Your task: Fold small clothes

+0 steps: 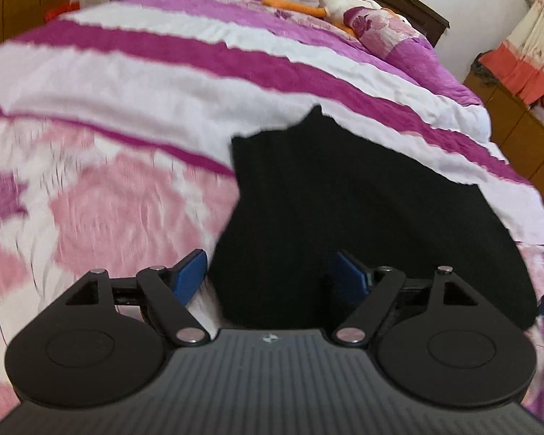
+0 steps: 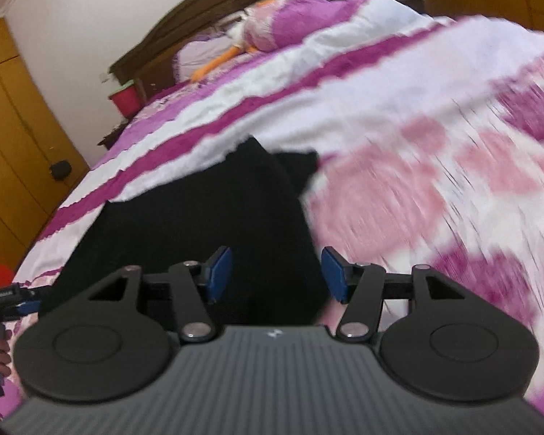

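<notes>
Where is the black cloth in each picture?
Left wrist view: the black garment lies at centre and lower right, just ahead of the open left gripper.
Right wrist view: it lies at centre and lower left, ahead of the open right gripper.
Shared landmark: the orange-and-white plush toy near the headboard.

No readable text, numbers or brand names in either view. Only sign: small pale emblem on ribbed grey top plate of left gripper [image 1: 272,279] body, near front edge, too small to make out. Same kind of small emblem on top plate of right gripper [image 2: 276,274] body, also illegible. Tiny pale marking on black part at far left edge of right wrist view, blurred, unreadable.
</notes>
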`<act>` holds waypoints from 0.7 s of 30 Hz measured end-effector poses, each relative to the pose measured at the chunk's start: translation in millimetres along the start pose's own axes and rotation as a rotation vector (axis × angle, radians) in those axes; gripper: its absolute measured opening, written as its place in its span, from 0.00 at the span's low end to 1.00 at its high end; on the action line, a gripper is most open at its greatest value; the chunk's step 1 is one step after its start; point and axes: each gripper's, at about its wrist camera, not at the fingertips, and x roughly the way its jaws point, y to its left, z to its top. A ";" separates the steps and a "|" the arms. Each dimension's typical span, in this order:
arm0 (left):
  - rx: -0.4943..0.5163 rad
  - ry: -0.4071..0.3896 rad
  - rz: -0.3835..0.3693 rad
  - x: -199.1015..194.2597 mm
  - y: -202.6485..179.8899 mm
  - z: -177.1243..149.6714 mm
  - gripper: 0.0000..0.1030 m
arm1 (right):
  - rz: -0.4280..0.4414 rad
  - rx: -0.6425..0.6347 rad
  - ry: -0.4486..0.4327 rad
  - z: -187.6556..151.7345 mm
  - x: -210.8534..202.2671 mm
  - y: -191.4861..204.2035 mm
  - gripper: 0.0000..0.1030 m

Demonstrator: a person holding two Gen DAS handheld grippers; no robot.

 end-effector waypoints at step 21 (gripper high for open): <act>-0.058 -0.031 -0.115 44.8 -10.3 -11.3 0.32 | 0.189 0.223 -0.079 -23.0 70.8 3.7 0.51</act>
